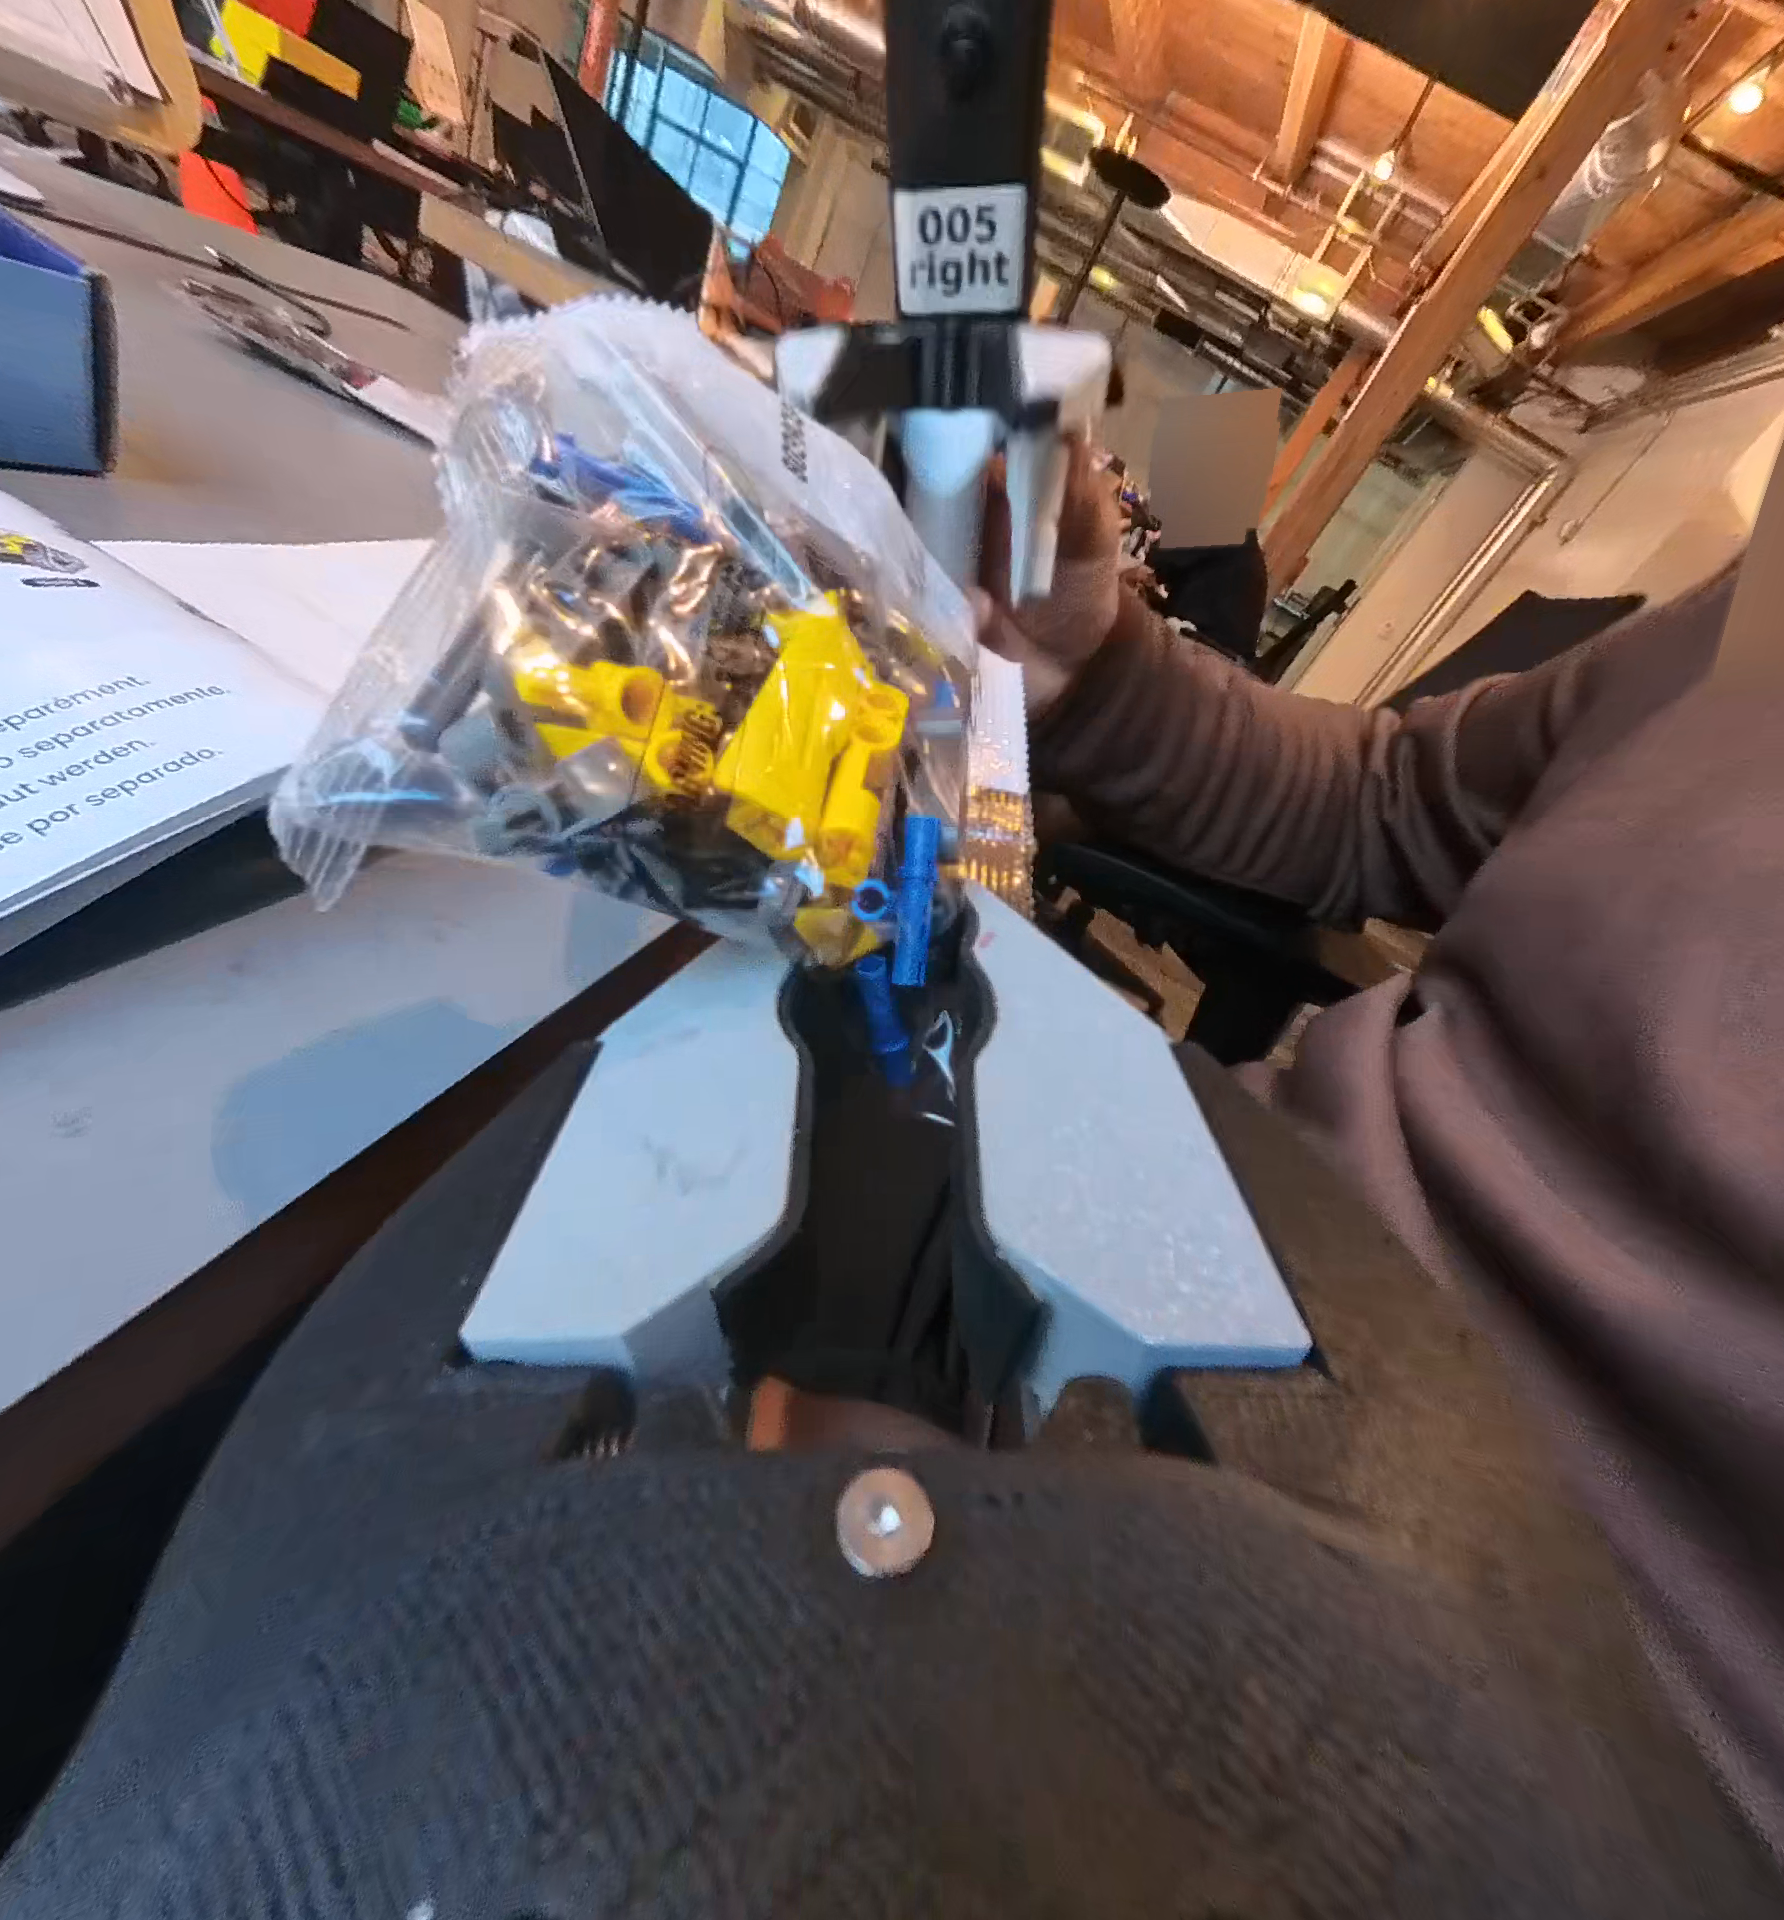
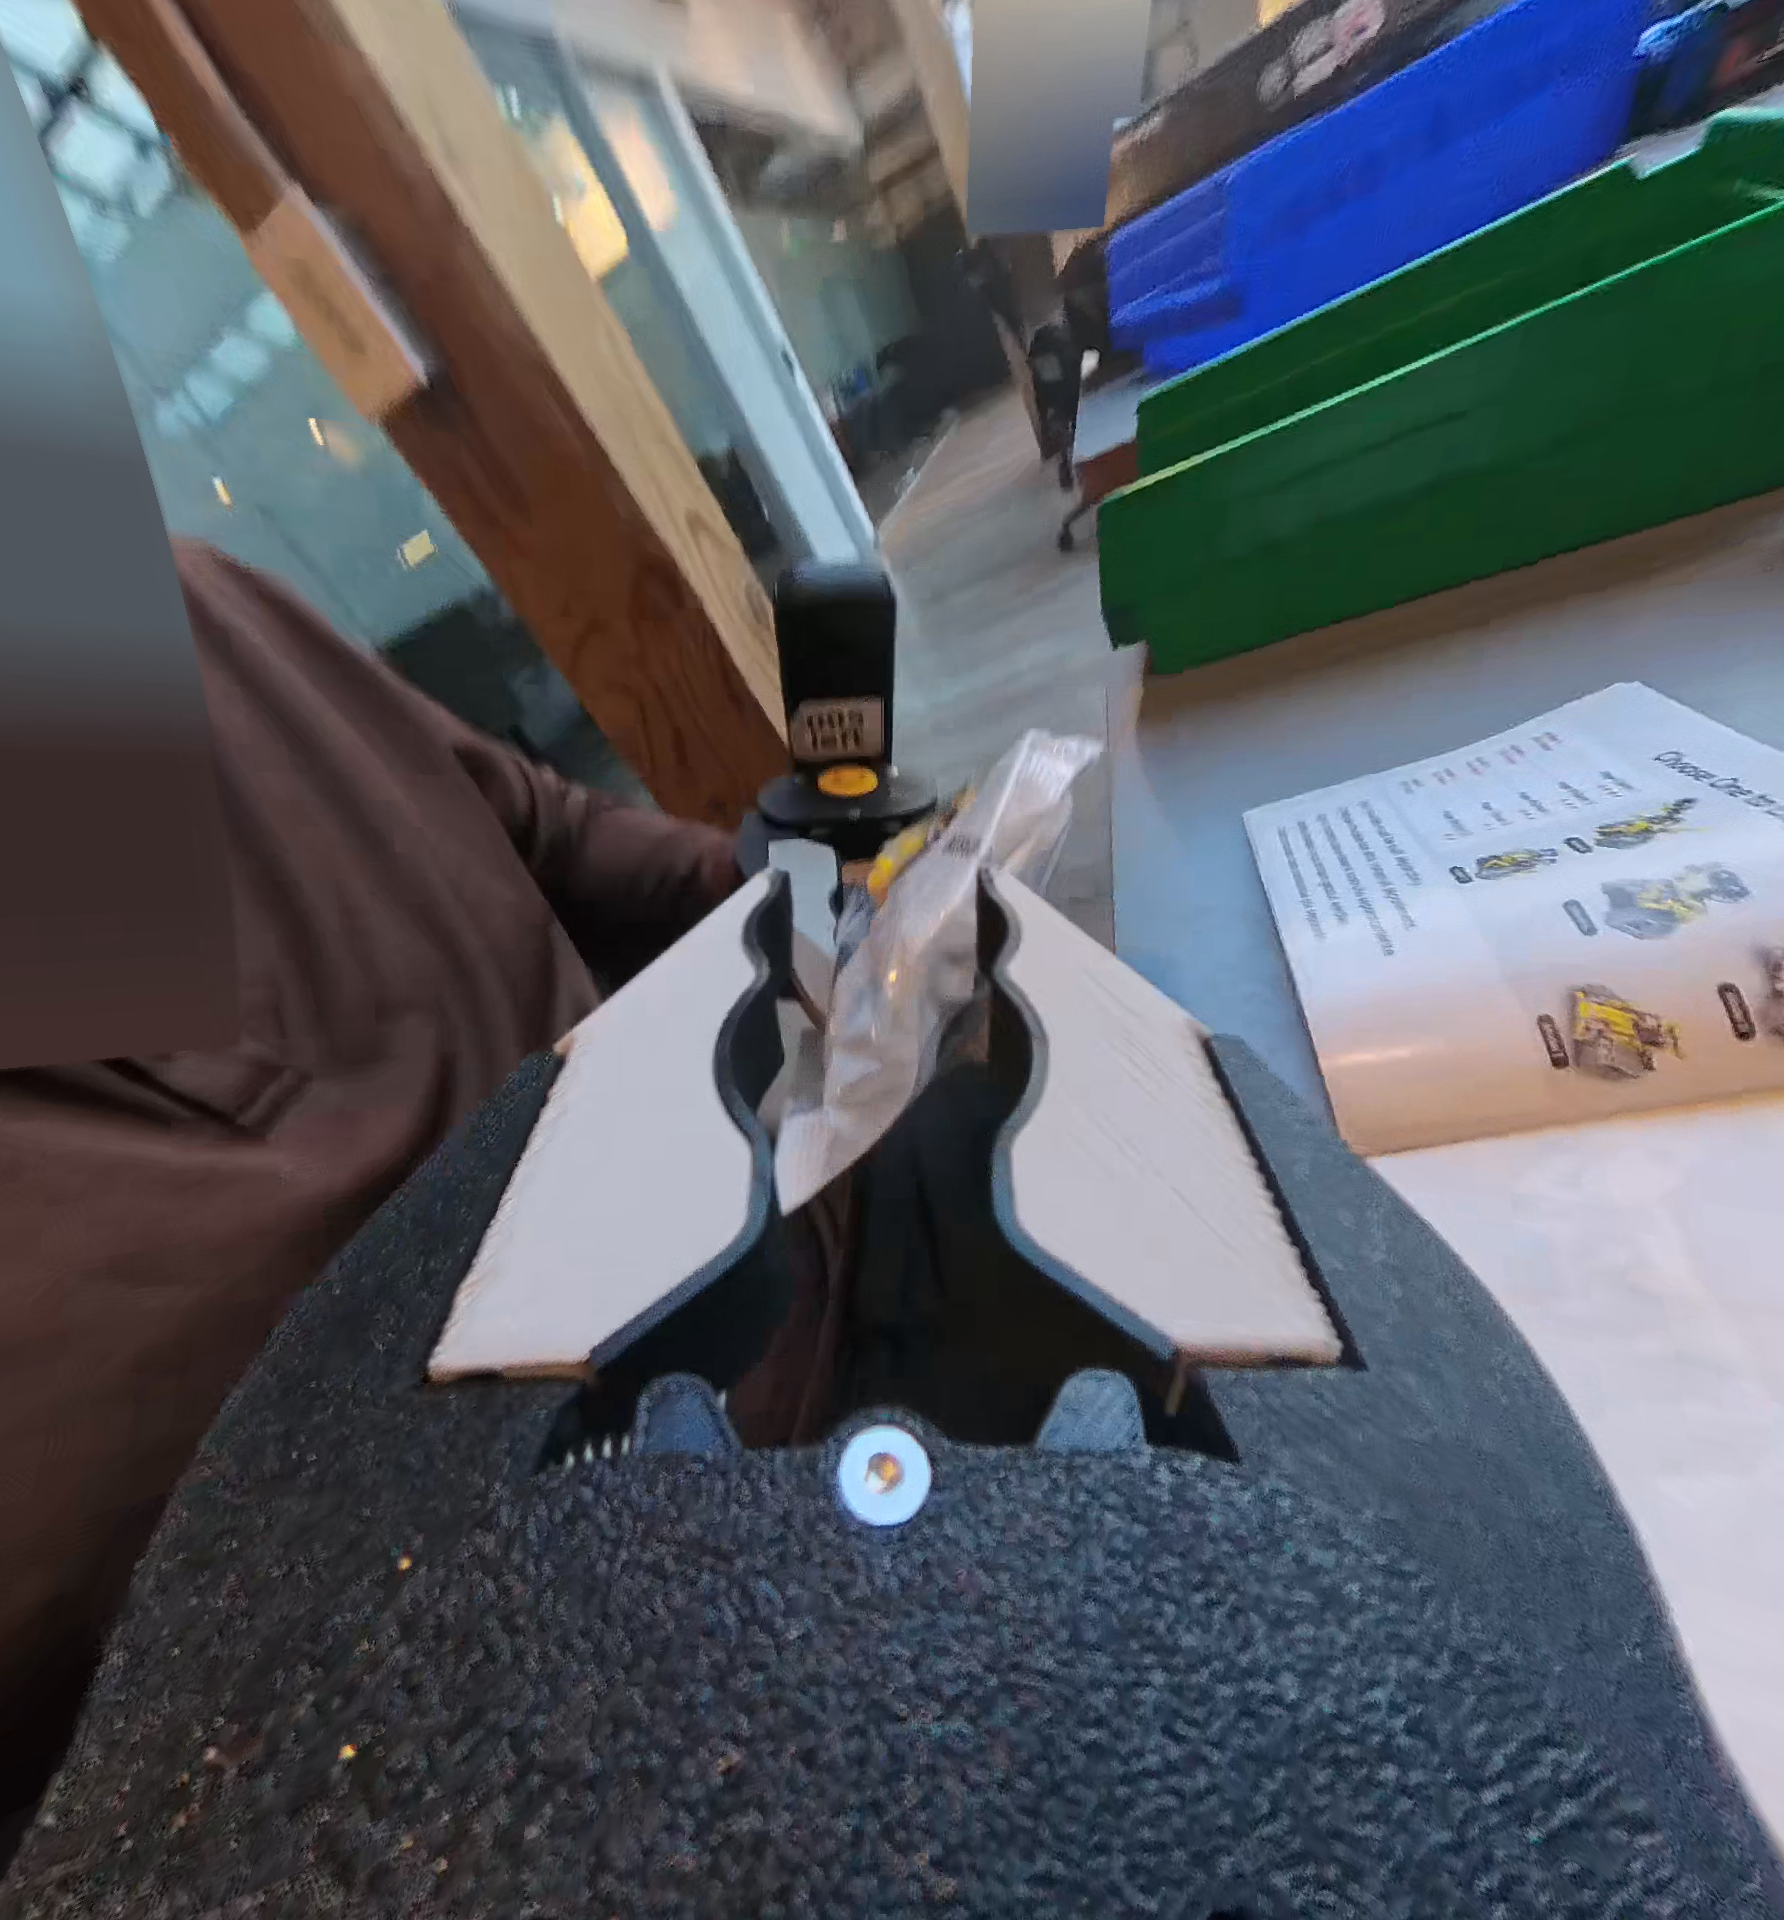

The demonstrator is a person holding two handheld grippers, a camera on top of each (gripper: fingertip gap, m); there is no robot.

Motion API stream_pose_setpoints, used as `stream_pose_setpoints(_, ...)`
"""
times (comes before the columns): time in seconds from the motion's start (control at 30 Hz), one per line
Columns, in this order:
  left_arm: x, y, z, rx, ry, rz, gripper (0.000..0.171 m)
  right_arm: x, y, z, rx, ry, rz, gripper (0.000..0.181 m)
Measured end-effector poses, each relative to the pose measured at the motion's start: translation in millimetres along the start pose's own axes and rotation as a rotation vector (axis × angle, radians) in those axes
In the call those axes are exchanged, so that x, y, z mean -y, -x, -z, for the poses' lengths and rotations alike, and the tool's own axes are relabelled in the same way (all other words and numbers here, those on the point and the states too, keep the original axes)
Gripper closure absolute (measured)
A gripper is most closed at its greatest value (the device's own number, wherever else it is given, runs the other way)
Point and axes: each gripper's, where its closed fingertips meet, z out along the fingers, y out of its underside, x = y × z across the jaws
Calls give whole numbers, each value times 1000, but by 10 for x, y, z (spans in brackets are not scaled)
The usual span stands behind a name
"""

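I hold the clear bag of yellow and blue bricks (image 1: 659, 686) above the table (image 1: 244, 1091) edge, left tongs (image 1: 883, 971) clamped on its lower corner, right tongs (image 2: 893, 940) pinching its top edge, so I keep both grips firm and level.

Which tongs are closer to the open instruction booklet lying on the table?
Hard to call. The left tongs and right tongs pinch opposite ends of the clear bag of bricks, beside the booklet.

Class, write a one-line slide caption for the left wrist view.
Left gripper and right gripper hold a clear bag of building pieces above a grey table.
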Motion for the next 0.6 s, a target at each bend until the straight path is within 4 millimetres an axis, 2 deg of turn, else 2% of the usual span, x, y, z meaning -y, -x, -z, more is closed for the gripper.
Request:
stream_pose_setpoints(0.07, -55, -9, -33, -6, 33, -23, 154, 94, -39, 85, 14, -71, -84, 146)
stream_pose_setpoints(0.17, -105, -59, -74, -24, 61, -51, 155, 54, -222, 123, -58, -69, -169, 147)
stream_pose_setpoints(0.37, -179, -48, -84, -5, 95, -88, 158, -140, -286, 1, -76, 35, -233, 152)
stream_pose_setpoints(0.5, -235, -23, -66, 23, 128, -157, 158, -185, -369, -53, -70, 36, -308, 153)
stream_pose_setpoints(0.6, -302, -8, -70, 41, 164, -202, 158, -206, -336, -82, -25, 45, -328, 171)
